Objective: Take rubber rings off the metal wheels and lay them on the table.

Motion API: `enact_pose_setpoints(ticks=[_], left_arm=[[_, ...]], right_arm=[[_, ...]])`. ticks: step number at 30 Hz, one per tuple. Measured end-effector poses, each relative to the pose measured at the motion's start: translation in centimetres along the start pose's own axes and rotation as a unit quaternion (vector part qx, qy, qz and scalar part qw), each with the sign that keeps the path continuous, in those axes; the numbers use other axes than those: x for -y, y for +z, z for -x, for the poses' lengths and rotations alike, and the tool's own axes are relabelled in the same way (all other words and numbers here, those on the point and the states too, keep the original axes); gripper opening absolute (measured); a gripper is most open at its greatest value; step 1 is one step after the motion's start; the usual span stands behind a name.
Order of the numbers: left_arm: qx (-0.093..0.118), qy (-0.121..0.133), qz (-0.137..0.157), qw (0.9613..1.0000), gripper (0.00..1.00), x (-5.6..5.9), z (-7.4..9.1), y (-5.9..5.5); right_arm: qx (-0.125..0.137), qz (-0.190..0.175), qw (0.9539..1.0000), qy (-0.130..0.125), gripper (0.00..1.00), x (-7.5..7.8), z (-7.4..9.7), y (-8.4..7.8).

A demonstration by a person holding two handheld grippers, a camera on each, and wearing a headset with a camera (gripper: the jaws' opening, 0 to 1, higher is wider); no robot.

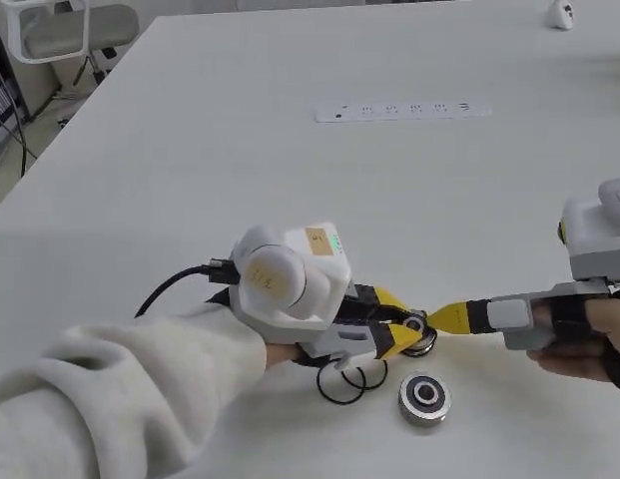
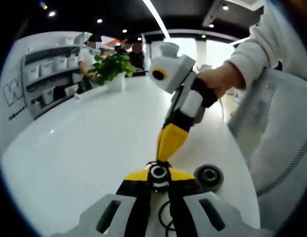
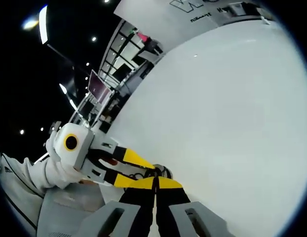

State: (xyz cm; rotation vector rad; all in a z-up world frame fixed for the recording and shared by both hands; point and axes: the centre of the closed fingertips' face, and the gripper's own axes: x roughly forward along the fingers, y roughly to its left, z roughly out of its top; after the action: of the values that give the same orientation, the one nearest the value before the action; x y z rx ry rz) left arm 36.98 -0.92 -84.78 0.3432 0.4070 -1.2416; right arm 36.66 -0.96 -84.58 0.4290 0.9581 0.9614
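Left gripper (image 1: pixel 409 332) clamps 1 metal wheel (image 1: pixel 425 344), right gripper (image 1: pixel 449 317) pressed together at its rim. Rubber rings (image 1: pixel 347 382) beside that wheel look thin, stretchy; probably pinch at the rim.

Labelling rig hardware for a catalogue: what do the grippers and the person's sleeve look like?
The left gripper and right gripper have white rounded housings and black fingers with yellow tips. A black cable leaves the left one. The left arm wears a cream fleece sleeve.

The bench (image 1: pixel 240 150) is smooth, faintly glossy white. The loose wheel (image 1: pixel 424 396) is shiny metal, the rings (image 1: pixel 349 382) matt black rubber. The left tongs (image 1: pixel 414 334) have yellow plastic tips; the sleeve (image 1: pixel 100 399) is fuzzy cloth.
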Motion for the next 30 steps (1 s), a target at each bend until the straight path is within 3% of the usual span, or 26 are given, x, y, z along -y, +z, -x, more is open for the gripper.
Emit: enact_pose_setpoints(ticks=[15,18,19,24,30], left_arm=[[0.000,0.000,-0.002,1.0000,0.13,0.0,0.0,0.0],[0.000,0.000,-0.003,1.0000,0.13,0.0,0.0,0.0],[0.000,0.000,-0.002,1.0000,0.13,0.1,0.0,0.1],[0.000,0.002,-0.004,1.0000,0.13,0.1,-0.1,0.1],[0.004,0.003,0.002,1.0000,0.14,0.1,-0.1,0.1]], right_arm=[[-0.002,0.012,0.9998,0.015,0.00,-0.7,-0.4,0.0],[0.011,0.020,0.9992,0.034,0.00,-1.5,-0.5,0.6],[0.016,0.006,0.9989,0.043,0.00,-2.0,-0.4,0.8],[0.018,0.017,0.9990,0.038,0.00,-2.1,-0.5,1.1],[0.014,0.016,0.9996,0.017,0.00,-1.2,-0.3,1.0]])
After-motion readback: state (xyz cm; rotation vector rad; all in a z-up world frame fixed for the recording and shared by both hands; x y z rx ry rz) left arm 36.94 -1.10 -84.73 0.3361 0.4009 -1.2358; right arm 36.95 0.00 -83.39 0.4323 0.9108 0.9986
